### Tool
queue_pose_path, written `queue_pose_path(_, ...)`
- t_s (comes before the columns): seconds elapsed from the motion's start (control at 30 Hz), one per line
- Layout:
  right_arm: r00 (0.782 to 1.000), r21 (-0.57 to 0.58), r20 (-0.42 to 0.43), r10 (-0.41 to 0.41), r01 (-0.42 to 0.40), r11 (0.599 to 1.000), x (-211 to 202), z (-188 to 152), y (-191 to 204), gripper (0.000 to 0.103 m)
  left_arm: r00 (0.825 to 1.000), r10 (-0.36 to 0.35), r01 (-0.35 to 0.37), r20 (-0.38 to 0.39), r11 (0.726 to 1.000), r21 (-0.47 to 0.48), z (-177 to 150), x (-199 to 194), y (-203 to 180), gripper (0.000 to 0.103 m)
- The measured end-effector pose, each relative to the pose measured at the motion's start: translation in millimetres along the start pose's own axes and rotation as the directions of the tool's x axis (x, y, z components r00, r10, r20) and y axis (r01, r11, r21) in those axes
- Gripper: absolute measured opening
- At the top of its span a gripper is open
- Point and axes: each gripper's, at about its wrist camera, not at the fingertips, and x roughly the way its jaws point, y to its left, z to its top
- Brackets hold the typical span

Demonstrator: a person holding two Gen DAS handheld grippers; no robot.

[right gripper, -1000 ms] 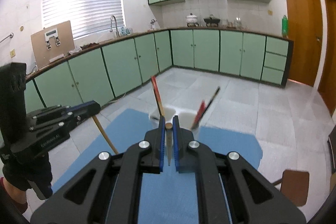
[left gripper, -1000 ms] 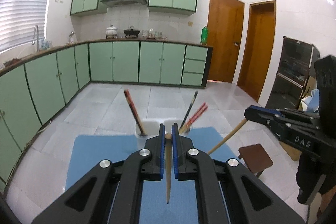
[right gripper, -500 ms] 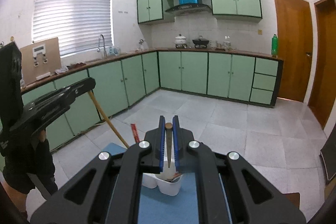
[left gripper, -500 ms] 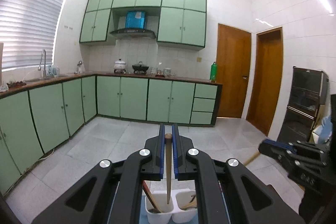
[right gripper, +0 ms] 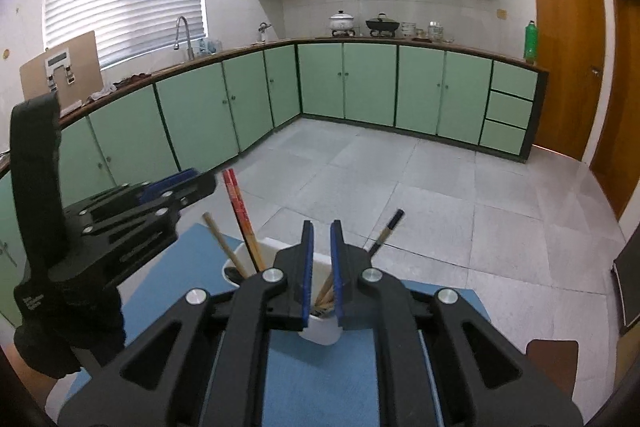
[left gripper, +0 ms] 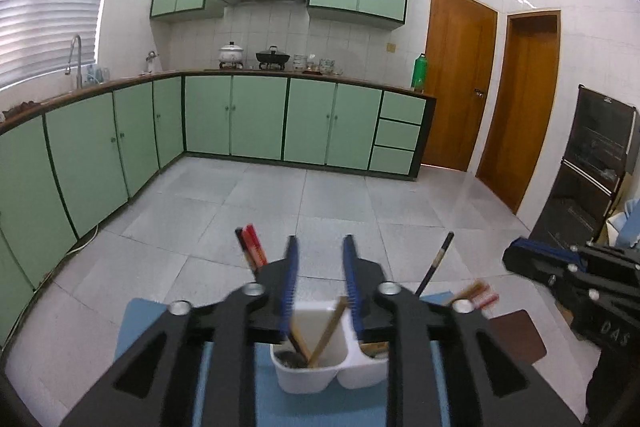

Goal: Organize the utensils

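Observation:
A white two-compartment holder (left gripper: 320, 373) stands on a blue mat (left gripper: 224, 383). My left gripper (left gripper: 320, 249) is open just above its left compartment, where a wooden chopstick (left gripper: 329, 329) leans beside red chopsticks (left gripper: 251, 243). A black chopstick (left gripper: 437, 261) and more chopsticks stand in the right compartment. My right gripper (right gripper: 320, 227) is open and empty above the holder (right gripper: 318, 333), with wooden chopsticks (right gripper: 326, 291) seen between its jaws. A wooden chopstick (right gripper: 224, 247) and red chopsticks (right gripper: 240, 211) lean left. Each gripper shows in the other's view, the right one (left gripper: 576, 279) and the left one (right gripper: 132, 211).
The mat (right gripper: 320, 379) covers a table top. A brown stool (left gripper: 520, 339) stands at the right. Green cabinets (left gripper: 256, 119) line the far walls, with grey floor tiles (left gripper: 320, 203) between. A dark appliance (left gripper: 596, 171) stands at the right wall.
Both grippers have opened and let go of their wooden chopsticks, which now stand in the holder. Both views have tilted back down toward the holder.

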Motion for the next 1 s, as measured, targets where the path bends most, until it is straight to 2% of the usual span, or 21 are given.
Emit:
queue_pose_path(0.1, 0.999, 0.016, 0.030, -0.039, 0.039, 0.999, -12, -13, -2, 0.030, 1.000, 0.013, -0.013, 0.006, 1.000, 0.010, -10, -15, 4, 0.042)
queue_pose_path(0.17, 0.995, 0.008, 0.051, -0.082, 0.082, 0.997, -23, -22, -1, 0.036, 1.000, 0.014, -0.014, 0.005, 1.000, 0.005, -18, -26, 7, 0.048)
queue_pose_path(0.3, 0.987, 0.000, 0.068, -0.146, 0.147, 0.989, -44, -51, 2, 0.065, 1.000, 0.015, -0.016, -0.003, 1.000, -0.011, -44, -54, 9, 0.061)
queue_pose_path(0.43, 0.987, 0.029, 0.060, -0.151, 0.149, 0.988, -61, -89, 0, 0.083, 0.999, 0.015, -0.015, -0.031, 1.000, -0.012, -74, -75, 7, 0.074)
queue_pose_path(0.53, 0.991, 0.054, 0.039, -0.131, 0.129, 0.990, -72, -118, 0, 0.089, 0.997, 0.012, -0.013, -0.072, 1.000, -0.016, -100, -86, 1, 0.079)
queue_pose_path(0.6, 0.993, 0.067, 0.019, -0.117, 0.116, 0.991, -77, -137, 3, 0.090, 0.995, 0.017, -0.018, -0.097, 1.000, -0.007, -119, -95, -5, 0.081)
queue_pose_path(0.77, 0.998, 0.085, 0.007, -0.070, 0.069, 0.994, -95, -169, 16, 0.094, 0.993, 0.023, -0.025, -0.114, 1.000, -0.016, -147, -122, -16, 0.088)
queue_pose_path(1.0, 0.997, 0.079, 0.051, -0.066, 0.062, 0.995, -125, -185, 36, 0.096, 0.995, 0.050, -0.051, -0.089, 0.999, -0.009, -152, -159, -23, 0.093)
